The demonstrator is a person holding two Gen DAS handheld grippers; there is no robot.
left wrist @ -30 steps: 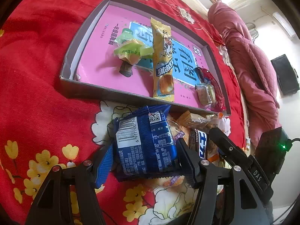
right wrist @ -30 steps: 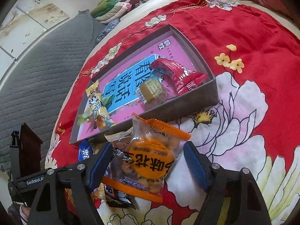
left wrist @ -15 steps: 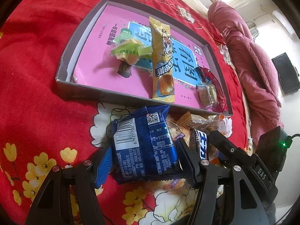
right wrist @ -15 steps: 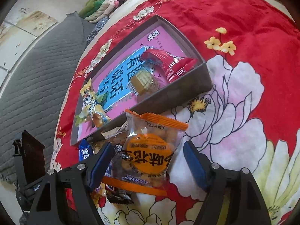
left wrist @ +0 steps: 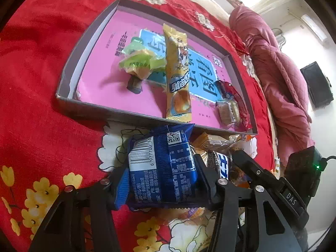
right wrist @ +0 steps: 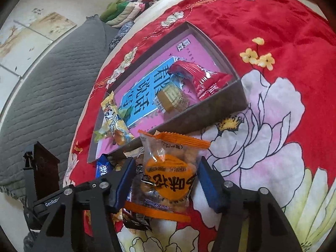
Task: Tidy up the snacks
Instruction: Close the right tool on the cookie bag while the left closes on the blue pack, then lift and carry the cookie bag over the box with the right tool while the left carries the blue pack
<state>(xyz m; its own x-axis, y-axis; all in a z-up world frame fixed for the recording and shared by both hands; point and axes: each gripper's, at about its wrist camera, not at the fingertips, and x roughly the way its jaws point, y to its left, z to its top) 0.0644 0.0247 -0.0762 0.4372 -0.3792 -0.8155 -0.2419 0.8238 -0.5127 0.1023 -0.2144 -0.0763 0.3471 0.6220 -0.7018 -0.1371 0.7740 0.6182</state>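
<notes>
- On the red floral bedspread [left wrist: 37, 96], in the left wrist view, the left gripper [left wrist: 161, 180] clamps a glossy dark-blue crinkled plastic snack packet [left wrist: 161, 166] between its fingers; the packet's long axis runs away from the camera, its serrated end toward the shallow grey cardboard tray [left wrist: 69, 71].
- Inside the tray's pink printed floor lie a long yellow foil snack stick [left wrist: 177, 77], lengthwise toward the near wall, a green-wrapped candy [left wrist: 138, 63], a small clear-wrapped biscuit [left wrist: 227, 110] and a red foil packet [left wrist: 235, 96].
- In the right wrist view, the right gripper [right wrist: 166, 187] stands wide, its blue pads either side of a clear orange-edged crackly snack bag [right wrist: 168, 174]; whether they touch it I cannot tell. The bag's long axis points toward the tray's near wall [right wrist: 210, 113], just short of it.
</notes>
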